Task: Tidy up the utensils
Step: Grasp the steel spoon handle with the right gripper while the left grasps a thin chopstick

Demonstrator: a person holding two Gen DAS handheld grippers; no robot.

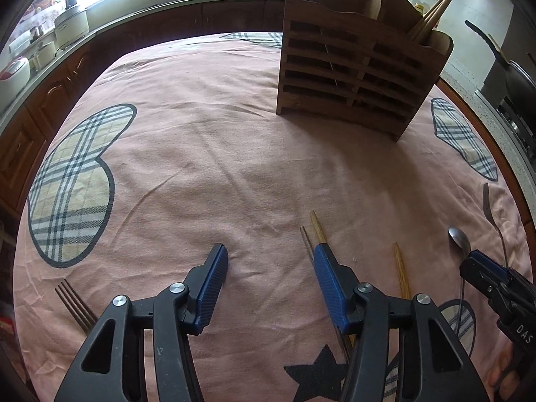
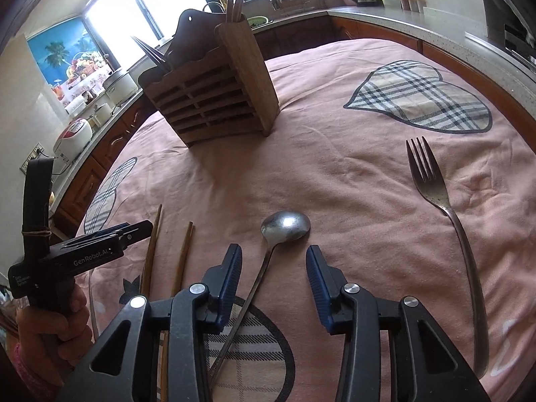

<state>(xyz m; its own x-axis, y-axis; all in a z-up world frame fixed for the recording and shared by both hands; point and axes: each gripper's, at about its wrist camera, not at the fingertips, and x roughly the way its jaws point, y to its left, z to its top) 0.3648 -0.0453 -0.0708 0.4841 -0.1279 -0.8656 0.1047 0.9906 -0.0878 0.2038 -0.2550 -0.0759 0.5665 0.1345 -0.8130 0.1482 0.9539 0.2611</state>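
Observation:
A wooden utensil holder (image 1: 355, 77) stands on the pink cloth and shows in the right wrist view (image 2: 217, 93) too, with chopsticks in it. My left gripper (image 1: 269, 261) is open and empty above the cloth, its right finger over a chopstick (image 1: 318, 227). Another chopstick (image 1: 402, 271) lies to its right. My right gripper (image 2: 274, 261) is open, low over a metal spoon (image 2: 284, 226) whose handle runs between the fingers. A metal fork (image 2: 445, 217) lies to the right. Two chopsticks (image 2: 182, 258) lie to the left.
A dark fork (image 1: 75, 305) lies at the left gripper's lower left. The pink cloth (image 1: 201, 154) with plaid patches covers the table. Kitchen counters (image 1: 67, 53) with appliances ring the table. The left gripper (image 2: 100, 248) shows in the right wrist view.

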